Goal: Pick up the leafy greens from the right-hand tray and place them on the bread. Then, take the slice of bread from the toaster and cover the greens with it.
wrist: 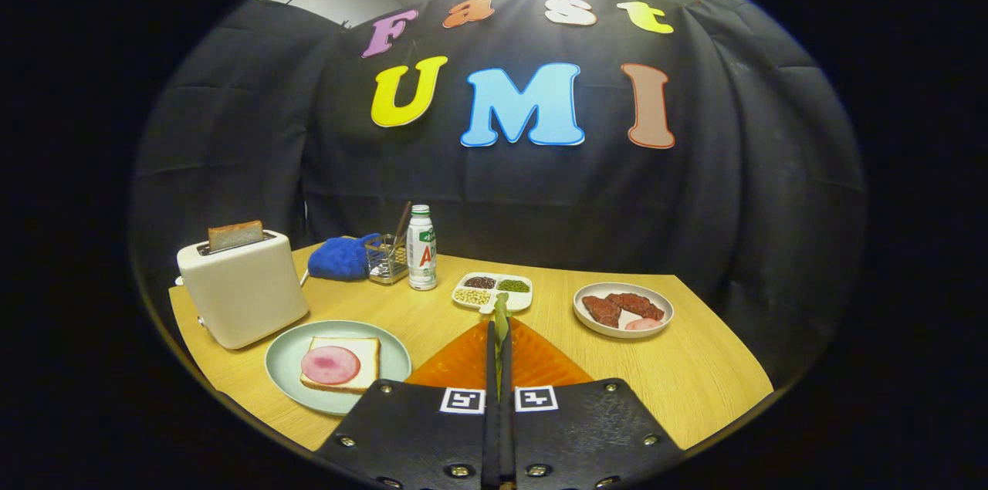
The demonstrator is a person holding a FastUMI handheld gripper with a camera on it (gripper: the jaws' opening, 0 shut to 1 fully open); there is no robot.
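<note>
You are working under soft light coming from above, where a pale glow is showing over the booth wall. The wooden table is looking evenly lit, with faint shadows beside the toaster. Fisheye bending is curving the table's edges; focus is staying sharp mid-scene.

A staged kitchen corner set up inside a recording booth. Black cloth hangs as the back wall, with a pale plain wall showing above it. A light wooden table carries breakfast things: a cream toaster with a slice of bread standing in its slot, a pale green plate, a white plate of meat, a small divided dish of beans, a drink bottle, a wire utensil holder and a blue cloth.
</note>
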